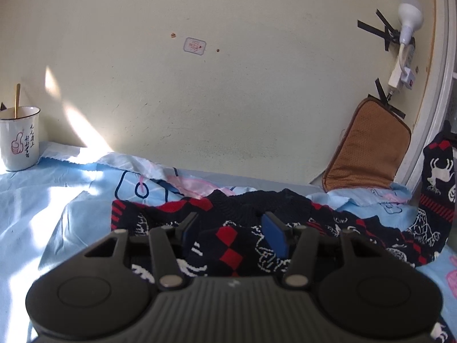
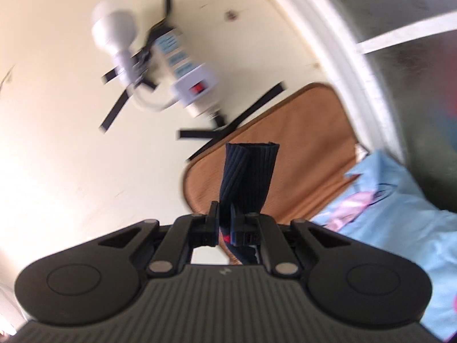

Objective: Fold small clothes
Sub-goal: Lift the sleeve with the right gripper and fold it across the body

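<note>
A navy sweater (image 1: 228, 245) with red diamonds and white deer lies spread on a light blue sheet (image 1: 57, 205). My left gripper (image 1: 231, 230) hovers low over its middle, near the collar. The jaws stand apart, both blue pads (image 1: 275, 237) bare, with knit fabric lying between and below them. My right gripper (image 2: 225, 214) is shut on the sweater's ribbed navy sleeve cuff (image 2: 248, 171), which sticks up past the fingertips. In the left wrist view that sleeve (image 1: 437, 177) rises off the bed at the far right edge.
A white enamel mug (image 1: 20, 140) with a stick in it stands at the left by the wall. A brown cushion (image 1: 368, 154) leans in the right corner. A lamp bulb (image 1: 408, 17) and a power strip (image 2: 194, 85) are taped to the wall above it.
</note>
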`<state>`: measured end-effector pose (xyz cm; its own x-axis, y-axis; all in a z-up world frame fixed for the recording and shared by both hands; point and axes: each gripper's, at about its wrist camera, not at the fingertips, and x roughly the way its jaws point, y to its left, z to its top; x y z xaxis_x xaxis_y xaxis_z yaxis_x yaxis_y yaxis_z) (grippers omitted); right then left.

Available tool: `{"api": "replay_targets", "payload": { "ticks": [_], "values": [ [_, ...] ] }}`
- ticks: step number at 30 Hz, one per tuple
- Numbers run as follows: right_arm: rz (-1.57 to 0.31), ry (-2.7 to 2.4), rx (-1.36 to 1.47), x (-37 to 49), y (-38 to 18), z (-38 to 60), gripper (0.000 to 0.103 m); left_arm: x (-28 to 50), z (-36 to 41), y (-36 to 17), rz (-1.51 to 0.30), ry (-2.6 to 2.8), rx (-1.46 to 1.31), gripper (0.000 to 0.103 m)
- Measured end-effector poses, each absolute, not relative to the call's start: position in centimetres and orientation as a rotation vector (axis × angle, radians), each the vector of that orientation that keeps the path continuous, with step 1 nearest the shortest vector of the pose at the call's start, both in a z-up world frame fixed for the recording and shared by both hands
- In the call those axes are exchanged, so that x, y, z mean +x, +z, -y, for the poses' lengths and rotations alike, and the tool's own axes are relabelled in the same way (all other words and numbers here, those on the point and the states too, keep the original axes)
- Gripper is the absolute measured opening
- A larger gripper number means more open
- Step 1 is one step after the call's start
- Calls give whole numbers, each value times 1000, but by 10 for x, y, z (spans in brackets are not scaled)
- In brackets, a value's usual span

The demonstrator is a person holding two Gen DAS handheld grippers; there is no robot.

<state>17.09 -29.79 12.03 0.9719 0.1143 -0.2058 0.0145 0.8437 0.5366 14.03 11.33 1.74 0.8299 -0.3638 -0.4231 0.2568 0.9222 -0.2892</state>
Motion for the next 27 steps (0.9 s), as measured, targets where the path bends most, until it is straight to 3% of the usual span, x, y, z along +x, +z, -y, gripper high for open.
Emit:
{"api": "replay_targets", "payload": {
  "ticks": [7,13,19,23,27],
  "values": [
    [-346,454,349,210,125,118,10,148,-176,29,-483,-275,-454,51],
    [-549,678,357,224,78,21,10,145,-215,41,-427,-237,-577,55],
    [-755,741,457,228,22,-4,11,148,-226,42,-424,-231,-608,56],
    [-879,747,460,225,10,3,17,150,-215,39,-463,-237,-548,58],
    [-753,698,438,208,33,53,24,158,-202,31,-537,-242,-495,58]
  ]
}}
